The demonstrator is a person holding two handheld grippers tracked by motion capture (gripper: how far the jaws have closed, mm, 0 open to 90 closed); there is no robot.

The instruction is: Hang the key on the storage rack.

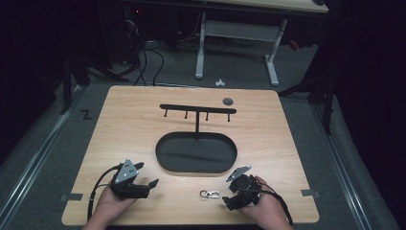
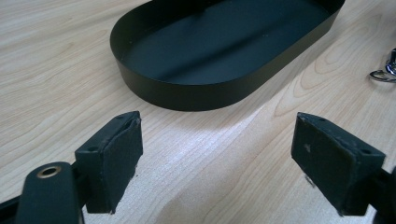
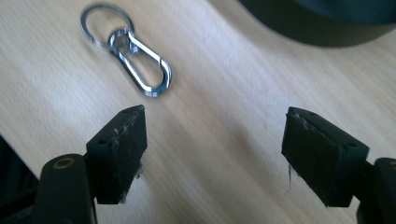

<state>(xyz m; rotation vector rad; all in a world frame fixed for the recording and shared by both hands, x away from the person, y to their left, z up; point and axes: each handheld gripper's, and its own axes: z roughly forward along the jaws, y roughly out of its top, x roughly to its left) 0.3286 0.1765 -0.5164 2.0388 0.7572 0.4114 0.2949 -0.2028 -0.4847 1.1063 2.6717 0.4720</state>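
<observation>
A silver carabiner with a key ring lies on the wooden table near its front edge, between my two grippers. In the right gripper view the carabiner lies ahead and left of the jaws, outside the gap. My right gripper is open over bare wood just right of the clip. My left gripper stands open with nothing between its pads, facing the black oval tray. The clip peeks in at that view's right edge.
The oval tray sits mid-table, with a black T-shaped hook rack rising from its far side. A small dark disc lies near the back edge. White desk legs and cables stand on the floor beyond.
</observation>
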